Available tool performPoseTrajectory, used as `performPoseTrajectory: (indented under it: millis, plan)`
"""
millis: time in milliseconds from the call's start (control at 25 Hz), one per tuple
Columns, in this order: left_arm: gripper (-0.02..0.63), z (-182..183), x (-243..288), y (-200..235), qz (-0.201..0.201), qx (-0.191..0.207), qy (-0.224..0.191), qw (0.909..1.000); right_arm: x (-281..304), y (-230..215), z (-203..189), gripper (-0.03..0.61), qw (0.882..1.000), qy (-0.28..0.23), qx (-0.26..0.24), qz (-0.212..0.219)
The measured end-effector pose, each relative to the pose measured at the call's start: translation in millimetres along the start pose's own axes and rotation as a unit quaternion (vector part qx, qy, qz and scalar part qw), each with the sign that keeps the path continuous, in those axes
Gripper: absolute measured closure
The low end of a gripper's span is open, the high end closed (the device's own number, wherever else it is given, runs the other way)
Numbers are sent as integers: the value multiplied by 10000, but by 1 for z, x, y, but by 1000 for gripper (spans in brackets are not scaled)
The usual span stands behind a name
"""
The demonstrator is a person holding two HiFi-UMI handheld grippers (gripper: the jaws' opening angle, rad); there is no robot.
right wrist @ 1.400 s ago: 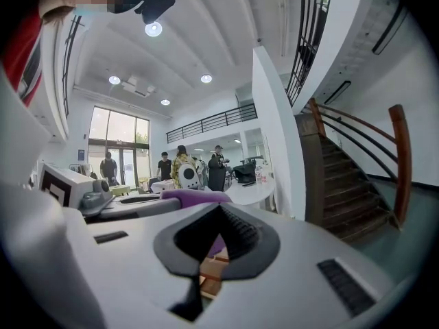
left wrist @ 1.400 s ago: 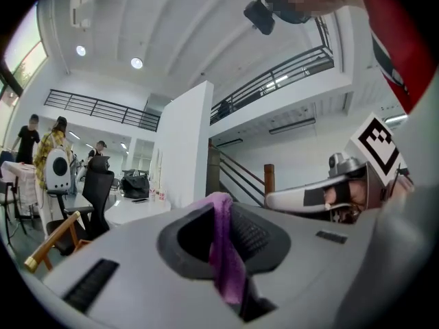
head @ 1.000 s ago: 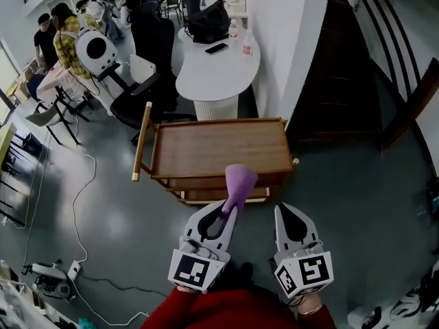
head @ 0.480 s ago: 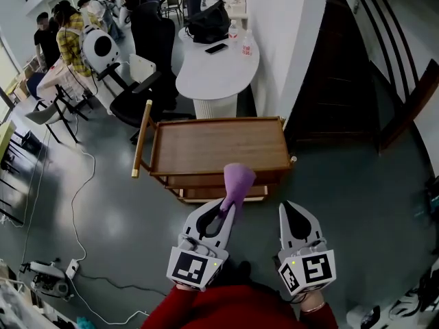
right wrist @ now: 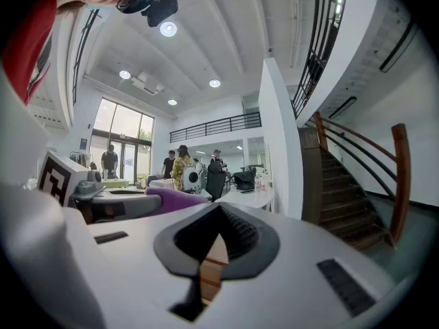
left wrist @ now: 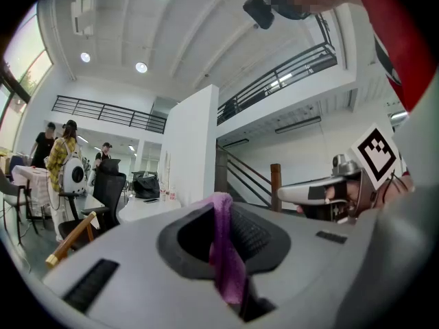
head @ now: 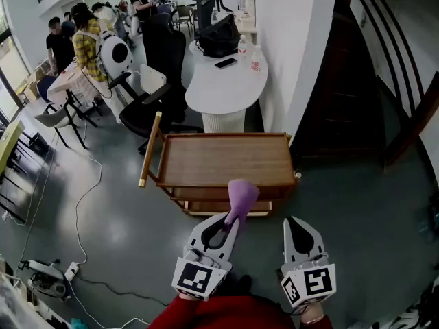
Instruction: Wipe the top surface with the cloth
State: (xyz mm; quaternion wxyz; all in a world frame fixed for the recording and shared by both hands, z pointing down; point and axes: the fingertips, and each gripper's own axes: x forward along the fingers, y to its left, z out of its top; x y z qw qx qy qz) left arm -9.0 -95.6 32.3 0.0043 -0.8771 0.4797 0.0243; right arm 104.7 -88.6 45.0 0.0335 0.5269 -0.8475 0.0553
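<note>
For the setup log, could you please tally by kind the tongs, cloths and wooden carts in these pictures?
tongs: 2 (left tongs shut on the purple cloth; right tongs shut, empty)
purple cloth: 1
wooden cart: 1
Total: 4

Soft purple cloth (head: 241, 196); smooth wooden cart (head: 223, 159)

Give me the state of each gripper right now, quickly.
Left gripper: closed on the purple cloth.
Right gripper: jaws together, holding nothing.
</note>
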Motion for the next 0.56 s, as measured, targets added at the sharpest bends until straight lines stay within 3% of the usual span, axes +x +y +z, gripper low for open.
performPoseTrajectory:
  millis: [560]
  plan:
    - [560, -7, 3, 1, 47, 124, 147, 9998, 6, -9, 10, 574, 9999, -161, -19, 29]
